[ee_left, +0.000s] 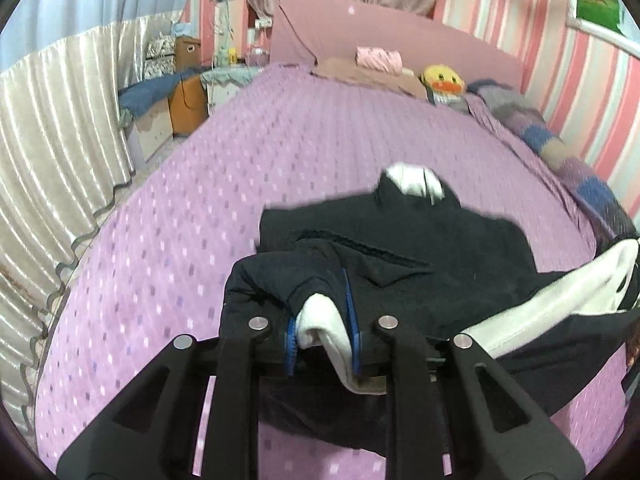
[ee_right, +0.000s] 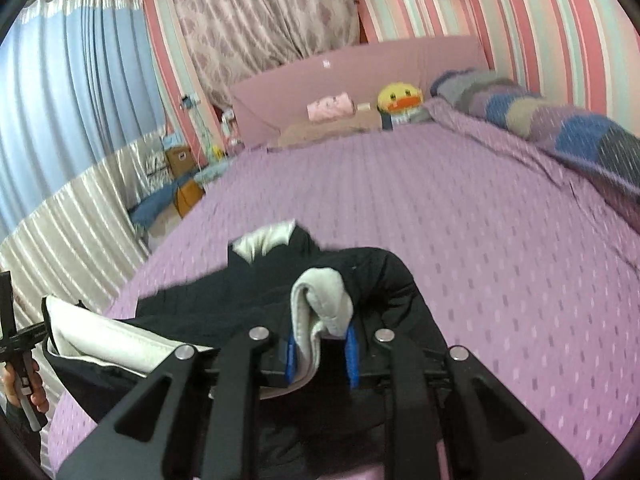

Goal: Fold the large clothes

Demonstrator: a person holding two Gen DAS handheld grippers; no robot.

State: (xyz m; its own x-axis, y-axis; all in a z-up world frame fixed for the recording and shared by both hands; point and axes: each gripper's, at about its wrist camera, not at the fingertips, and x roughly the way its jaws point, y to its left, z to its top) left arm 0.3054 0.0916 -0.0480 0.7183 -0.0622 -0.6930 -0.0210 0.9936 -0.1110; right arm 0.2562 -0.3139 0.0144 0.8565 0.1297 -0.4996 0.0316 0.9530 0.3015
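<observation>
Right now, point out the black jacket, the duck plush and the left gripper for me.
black jacket point(ee_left: 460, 248), left wrist view, on its dark outer fabric.
duck plush point(ee_right: 400, 98), right wrist view, on its yellow head.
left gripper point(ee_left: 324, 340), left wrist view, between the blue pads clamping white lining.

You have a jacket point(ee_left: 400, 248) lying on the bed point(ee_left: 280, 152), its collar end toward the headboard point(ee_left: 360, 28) and its near edge raised off the cover. Your left gripper point(ee_left: 324, 344) pinches a fold of that near edge between its fingers; your right gripper point(ee_right: 320, 344) pinches another fold of it further right, so the hem hangs between the two. In the right wrist view, your left hand point(ee_right: 24, 384) sits at the far left. Against the headboard lie a pillow point(ee_left: 360, 72), a rolled cloth point(ee_left: 378, 59) on it, and a plush duck point(ee_left: 442, 79) just to its right. A blanket point(ee_right: 540, 116) runs along the bed's right side, beside the wall. Left of the bed stand a nightstand point(ee_left: 224, 84) and boxes point(ee_left: 186, 50), with curtains point(ee_left: 52, 120) further left.
</observation>
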